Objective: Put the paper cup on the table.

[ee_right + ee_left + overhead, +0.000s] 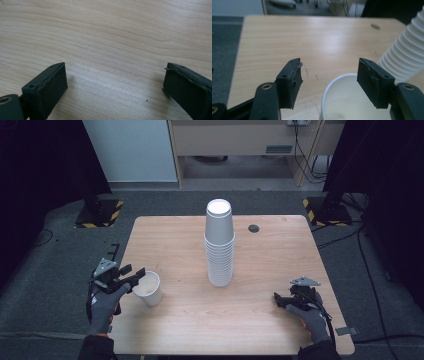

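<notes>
Left hand-held gripper point(134, 276) at a cup point(149, 289)
Its jaws gape astride the rim; right hand-held gripper point(276, 299) also gapes (low over desk point(280, 250)).

- 1 single white paper cup point(149, 289), upright, near table's left edge
- 1 tall stack of white cups point(219, 243), mid-table; approx. a dozen-plus rims, exact no. can't tell
- 2 grippers: left gripper point(134, 275) & right gripper point(279, 300), 2 black jaws ea.
- 1 wooden table point(280, 255)
- 1 dark round hole point(254, 228) in tabletop
- 2 gloved hands
</notes>
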`<state>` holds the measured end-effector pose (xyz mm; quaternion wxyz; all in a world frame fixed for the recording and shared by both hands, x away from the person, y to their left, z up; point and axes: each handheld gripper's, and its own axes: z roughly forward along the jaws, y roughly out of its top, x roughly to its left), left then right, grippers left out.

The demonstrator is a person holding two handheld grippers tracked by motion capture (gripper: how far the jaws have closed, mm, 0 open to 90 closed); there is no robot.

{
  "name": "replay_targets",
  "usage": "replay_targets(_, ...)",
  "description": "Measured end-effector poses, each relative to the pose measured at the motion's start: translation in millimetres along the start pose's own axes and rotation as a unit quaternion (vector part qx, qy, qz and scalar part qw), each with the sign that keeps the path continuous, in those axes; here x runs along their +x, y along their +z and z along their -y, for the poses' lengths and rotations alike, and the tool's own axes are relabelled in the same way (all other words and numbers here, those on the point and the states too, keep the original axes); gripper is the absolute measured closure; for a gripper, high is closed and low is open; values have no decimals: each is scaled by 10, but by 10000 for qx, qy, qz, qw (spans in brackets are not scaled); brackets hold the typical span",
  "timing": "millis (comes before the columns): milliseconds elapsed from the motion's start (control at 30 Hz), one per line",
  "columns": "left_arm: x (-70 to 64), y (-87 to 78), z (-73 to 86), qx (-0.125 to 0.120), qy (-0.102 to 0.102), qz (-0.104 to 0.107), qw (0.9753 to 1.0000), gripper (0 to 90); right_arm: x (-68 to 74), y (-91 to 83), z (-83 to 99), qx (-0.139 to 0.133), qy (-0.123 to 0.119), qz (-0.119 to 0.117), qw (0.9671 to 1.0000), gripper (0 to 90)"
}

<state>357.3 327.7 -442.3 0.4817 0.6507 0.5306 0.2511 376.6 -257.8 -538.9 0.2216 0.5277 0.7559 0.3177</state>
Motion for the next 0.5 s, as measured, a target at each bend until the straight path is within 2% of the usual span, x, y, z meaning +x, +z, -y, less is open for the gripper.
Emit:
replay_targets(33, 23, -27, 19, -194, -56, -134, 9997, 340, 0, 0, 0, 0, 1, 0, 10000, 53)
replay_targets(100, 64, -61, 47, -415, -117, -313, 9986, 333, 0, 0, 0, 0, 1, 0, 10000, 53)
replay_targets(200, 134, -100, 121, -614, -185, -534, 9965, 325, 0, 0, 0, 0, 1, 0, 10000, 53)
replay_targets(367, 252, -137, 227, -589, -149, -876, 9943, 323, 0, 0, 0, 0, 2, -1, 10000, 53)
replay_targets(500, 339, -152, 307, -466, -185, -1045, 9933, 310, 0, 0, 0, 1, 1, -1, 10000, 53)
